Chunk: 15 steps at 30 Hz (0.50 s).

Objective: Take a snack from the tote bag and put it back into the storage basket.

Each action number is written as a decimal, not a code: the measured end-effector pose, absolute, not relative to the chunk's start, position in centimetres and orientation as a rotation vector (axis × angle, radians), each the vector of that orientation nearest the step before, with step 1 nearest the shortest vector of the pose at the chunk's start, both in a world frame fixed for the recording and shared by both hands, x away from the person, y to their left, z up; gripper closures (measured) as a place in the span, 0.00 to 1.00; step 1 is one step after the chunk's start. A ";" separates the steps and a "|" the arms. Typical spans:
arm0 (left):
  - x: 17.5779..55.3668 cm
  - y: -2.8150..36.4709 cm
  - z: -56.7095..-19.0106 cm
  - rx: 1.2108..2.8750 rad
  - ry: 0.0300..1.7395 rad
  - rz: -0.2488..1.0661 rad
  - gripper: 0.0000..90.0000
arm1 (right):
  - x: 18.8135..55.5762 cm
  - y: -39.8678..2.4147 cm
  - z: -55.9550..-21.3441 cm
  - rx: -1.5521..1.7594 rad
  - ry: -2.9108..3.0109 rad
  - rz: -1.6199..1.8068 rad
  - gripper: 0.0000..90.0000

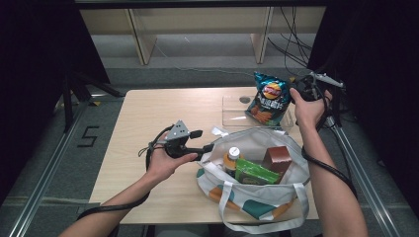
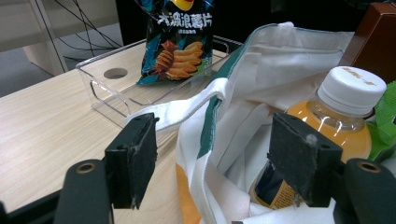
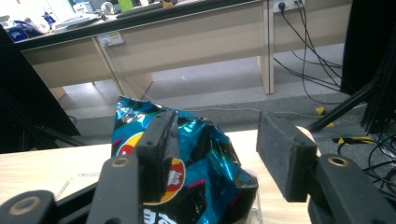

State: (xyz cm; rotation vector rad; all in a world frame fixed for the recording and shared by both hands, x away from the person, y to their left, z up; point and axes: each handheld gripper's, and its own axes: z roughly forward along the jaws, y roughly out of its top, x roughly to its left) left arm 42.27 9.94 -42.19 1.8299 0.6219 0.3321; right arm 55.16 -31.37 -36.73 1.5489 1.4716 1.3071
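Observation:
A blue chip bag [image 1: 268, 98] [image 2: 180, 42] [image 3: 196, 158] stands upright in a clear plastic tray [image 1: 232, 116] [image 2: 107, 93] at the table's far side. My right gripper [image 1: 298, 92] [image 3: 215, 123] is at the bag's top right corner, open, with the crinkled top of the bag between its jaws. A white and teal tote bag [image 1: 252, 197] [image 2: 243, 93] lies nearer, holding an orange drink bottle [image 1: 231, 159] [image 2: 336, 116], a green packet [image 1: 254, 174] and a brown box [image 1: 276, 158]. My left gripper [image 1: 203, 141] [image 2: 215, 128] is open at the tote's left rim, its jaws either side of the fabric edge.
The wooden table [image 1: 148, 113] has bare surface to the left of the tote and tray. A loose tote handle [image 1: 262, 224] hangs over the near edge. Cables trail from both grippers. Beyond the table are desk legs and floor cables.

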 end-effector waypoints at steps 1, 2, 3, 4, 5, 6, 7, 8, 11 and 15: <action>42.3 10.0 -42.2 1.829 0.622 0.332 0.35 | 55.0 -31.5 -36.6 1.536 1.478 1.285 0.51; 42.3 10.0 -42.2 1.829 0.622 0.332 0.35 | 54.8 -31.5 -36.6 1.548 1.464 1.317 0.50; 42.3 10.0 -42.2 1.830 0.621 0.333 0.35 | 54.6 -31.7 -36.5 1.538 1.476 1.288 0.49; 42.3 10.0 -42.2 1.829 0.622 0.332 0.35 | 54.4 -31.8 -36.4 1.533 1.475 1.305 0.49; 42.3 10.0 -42.2 1.829 0.622 0.333 0.35 | 54.2 -31.7 -36.3 1.552 1.465 1.297 0.48; 42.3 10.0 -42.2 1.829 0.622 0.333 0.35 | 53.9 -31.9 -36.2 1.553 1.468 1.290 0.47; 42.2 10.0 -42.2 1.828 0.624 0.333 0.35 | 53.7 -32.0 -36.2 1.543 1.458 1.293 0.47; 42.2 10.0 -42.2 1.828 0.623 0.334 0.35 | 53.5 -32.0 -36.2 1.553 1.462 1.313 0.46; 42.2 9.9 -42.1 1.828 0.624 0.333 0.35 | 52.8 -32.4 -36.0 1.535 1.466 1.284 0.45; 42.1 9.9 -42.1 1.830 0.622 0.336 0.35 | 51.9 -32.6 -35.8 1.523 1.490 1.304 0.45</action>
